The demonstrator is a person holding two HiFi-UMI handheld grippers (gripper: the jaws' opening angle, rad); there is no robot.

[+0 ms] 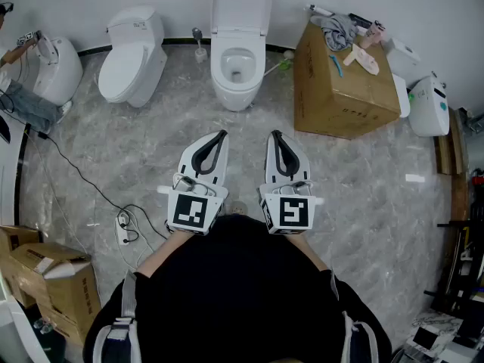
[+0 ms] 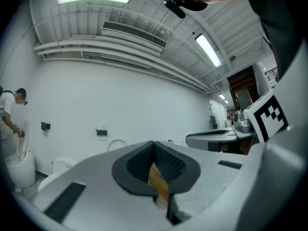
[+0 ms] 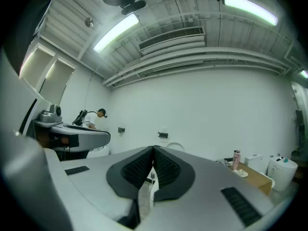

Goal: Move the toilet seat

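While both are held level and side by side over the grey marble floor [image 1: 363, 203], the left gripper [image 1: 220, 135] and the right gripper [image 1: 275, 134] each have their two jaws pressed together, pad against pad, with nothing between them. Each carries one marker cube, two in all, close to the person's dark torso.

Straight ahead of the two tips, well apart from them, stands the middle toilet [image 1: 236, 85] of three along the white wall. Its toilet seat [image 1: 240, 4] is raised upright against the wall over the open bowl; ring and lid cannot be told apart.

One toilet brush [image 1: 198, 42] stands just left of it, then a second toilet [image 1: 132, 59] with its lid down, then a third [image 1: 59, 68], where one person [image 1: 23, 100] bends.

To the right sits one large cardboard box [image 1: 340, 89] with oddments on top. Two smaller cartons [image 1: 57, 278] lie at the lower left edge.
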